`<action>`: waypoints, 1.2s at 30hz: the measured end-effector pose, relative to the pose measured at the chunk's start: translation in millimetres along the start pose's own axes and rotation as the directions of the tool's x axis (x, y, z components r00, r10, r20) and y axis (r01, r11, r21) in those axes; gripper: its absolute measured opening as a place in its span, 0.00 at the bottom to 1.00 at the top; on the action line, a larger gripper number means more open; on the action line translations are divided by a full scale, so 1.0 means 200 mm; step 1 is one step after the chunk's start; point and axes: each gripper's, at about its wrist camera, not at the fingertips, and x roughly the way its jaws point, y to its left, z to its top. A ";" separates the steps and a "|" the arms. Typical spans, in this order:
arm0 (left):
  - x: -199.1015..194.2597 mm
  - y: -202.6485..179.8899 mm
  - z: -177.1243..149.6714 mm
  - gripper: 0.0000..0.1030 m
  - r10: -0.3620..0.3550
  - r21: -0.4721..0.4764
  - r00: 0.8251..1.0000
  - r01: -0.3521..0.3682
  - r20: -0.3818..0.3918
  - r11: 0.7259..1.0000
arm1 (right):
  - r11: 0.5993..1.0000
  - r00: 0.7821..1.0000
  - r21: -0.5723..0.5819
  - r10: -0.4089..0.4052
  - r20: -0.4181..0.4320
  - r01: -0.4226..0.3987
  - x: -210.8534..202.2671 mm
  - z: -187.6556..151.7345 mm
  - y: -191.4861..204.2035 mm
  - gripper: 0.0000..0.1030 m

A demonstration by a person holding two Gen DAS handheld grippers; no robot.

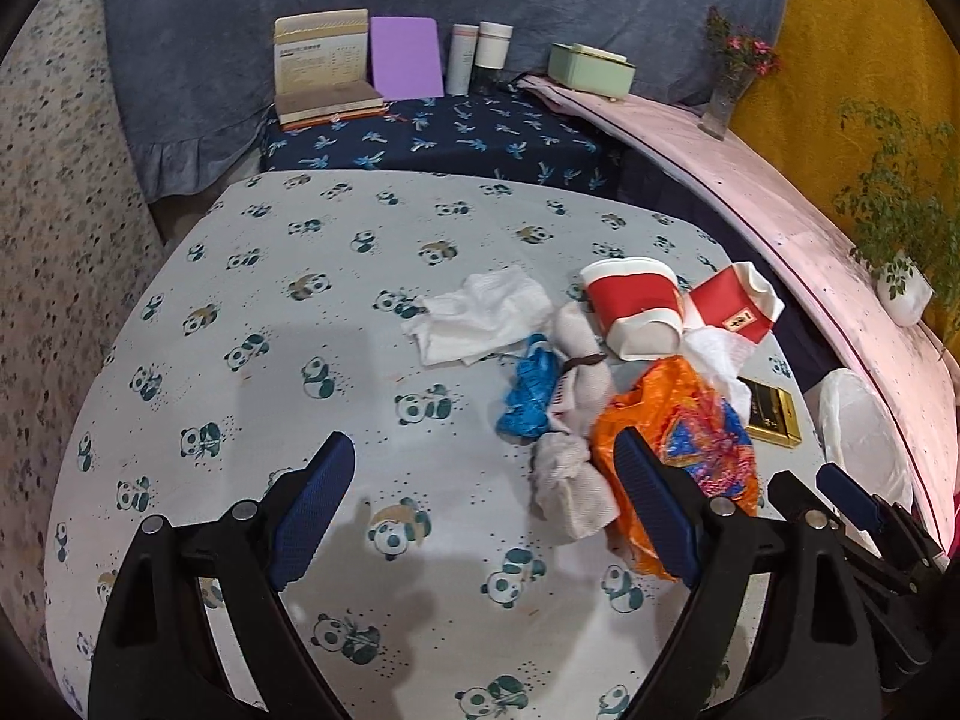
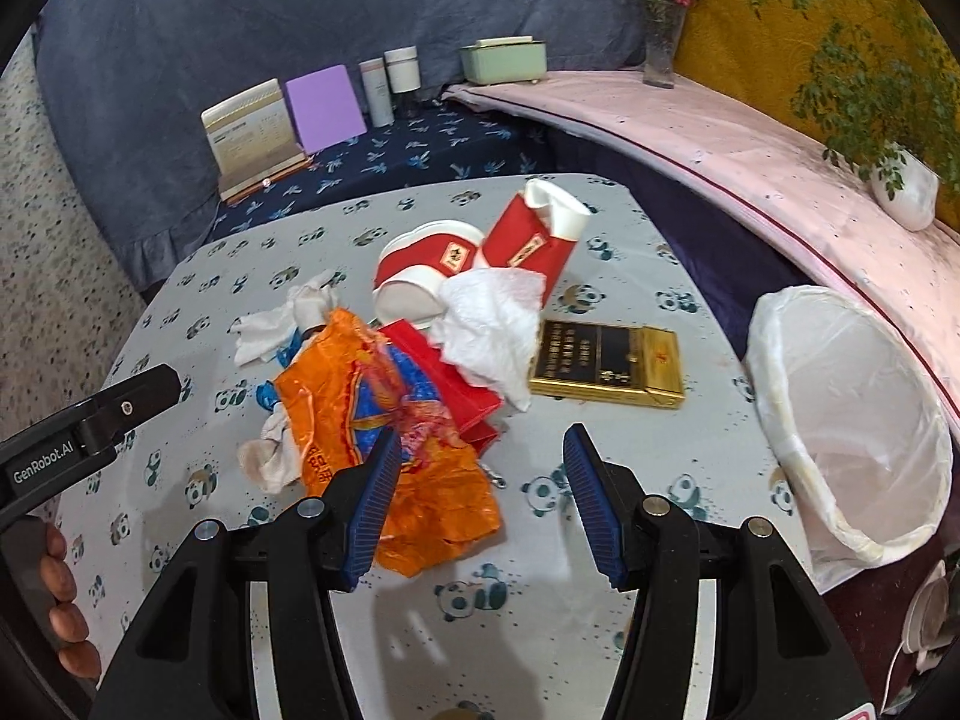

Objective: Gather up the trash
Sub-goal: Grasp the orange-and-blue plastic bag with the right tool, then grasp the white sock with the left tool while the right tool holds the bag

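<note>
Trash lies in a heap on the panda-print table (image 1: 270, 360): an orange wrapper (image 1: 678, 420) (image 2: 360, 396), two crushed red-and-white paper cups (image 1: 636, 306) (image 2: 432, 270), white tissues (image 1: 480, 315) (image 2: 492, 330), a blue plastic scrap (image 1: 531, 390), a grey cloth (image 1: 576, 480) and a gold-and-black box (image 1: 771, 414) (image 2: 606, 363). My left gripper (image 1: 486, 480) is open and empty, just near and left of the heap. My right gripper (image 2: 483, 462) is open and empty, its left finger over the orange wrapper. A white-lined bin (image 2: 852, 420) (image 1: 864, 438) stands at the table's right edge.
Behind the table is a blue-print bench (image 1: 432, 132) with a calendar (image 1: 324, 69), a purple board (image 1: 405, 57), two tubes (image 1: 480, 54) and a green box (image 1: 591, 69). A pink ledge (image 2: 720, 138) with a flower vase (image 2: 660, 30) and potted plant (image 2: 900, 180) curves along the right.
</note>
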 end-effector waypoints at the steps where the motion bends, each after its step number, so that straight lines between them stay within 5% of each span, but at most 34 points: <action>1: 0.01 0.02 0.00 0.81 0.002 -0.005 1.000 -0.002 -0.002 1.000 | 1.000 1.000 -0.008 0.002 -0.004 -0.002 0.01 0.00 0.02 0.53; 10: 0.05 0.09 0.00 0.82 0.010 -0.032 1.000 -0.010 -0.017 0.999 | 0.999 0.998 -0.040 -0.003 -0.070 0.001 0.19 -0.02 0.10 0.53; 18: 0.11 0.10 0.00 0.82 0.010 -0.031 0.999 -0.011 -0.034 0.999 | 0.999 0.996 -0.046 0.012 -0.084 -0.016 0.20 -0.05 0.09 0.27; 20: 0.11 0.08 0.00 0.82 0.008 -0.026 0.999 -0.009 -0.038 1.000 | 0.999 0.997 -0.047 0.013 -0.073 -0.017 0.17 -0.05 0.07 0.12; 36: 0.19 -0.15 0.06 0.82 -0.022 0.053 0.999 0.024 -0.048 0.998 | 0.999 0.997 0.053 0.002 0.074 -0.006 -0.09 0.10 -0.13 0.09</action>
